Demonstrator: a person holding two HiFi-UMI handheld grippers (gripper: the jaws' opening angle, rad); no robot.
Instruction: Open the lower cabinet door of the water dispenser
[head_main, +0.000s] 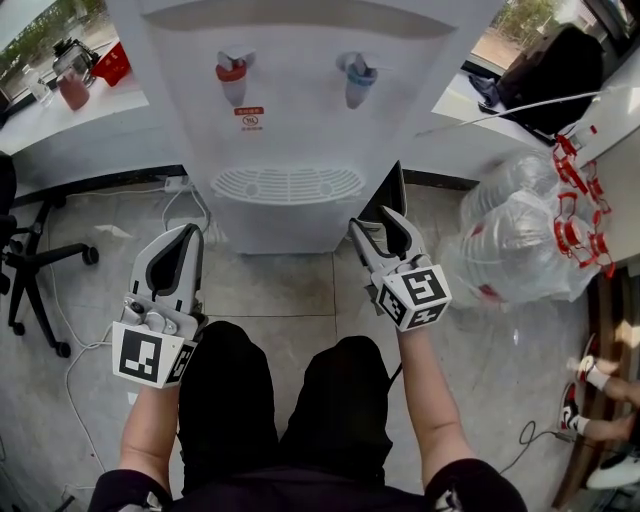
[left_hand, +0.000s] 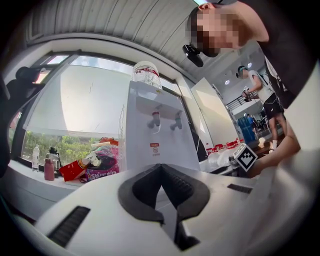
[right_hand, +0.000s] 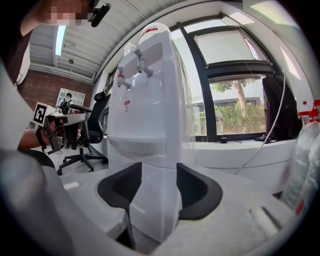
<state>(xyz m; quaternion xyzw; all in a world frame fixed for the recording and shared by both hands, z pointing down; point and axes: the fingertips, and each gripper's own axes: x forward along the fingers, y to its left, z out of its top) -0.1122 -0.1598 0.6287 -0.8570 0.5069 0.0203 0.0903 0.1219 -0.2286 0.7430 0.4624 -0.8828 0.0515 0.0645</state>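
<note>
The white water dispenser (head_main: 290, 90) stands straight ahead, with a red and a blue tap above a drip grille. At its lower right a dark panel (head_main: 392, 192) sticks out towards me; it looks like the lower cabinet door standing ajar. My right gripper (head_main: 377, 222) is just in front of that panel with its jaws apart. In the right gripper view the dispenser's white lower edge (right_hand: 155, 200) shows between the pads of the right gripper (right_hand: 159, 172), and no pad presses on it. My left gripper (head_main: 185, 235) hangs left of the dispenser, shut and empty; it (left_hand: 161, 167) points at the dispenser (left_hand: 160, 145).
Bagged empty water bottles (head_main: 520, 230) lie on the floor at the right. An office chair (head_main: 30, 260) stands at the left, and a power strip with cables (head_main: 178, 185) lies by the dispenser's left foot. Window ledges with clutter flank the dispenser. My knees are below the grippers.
</note>
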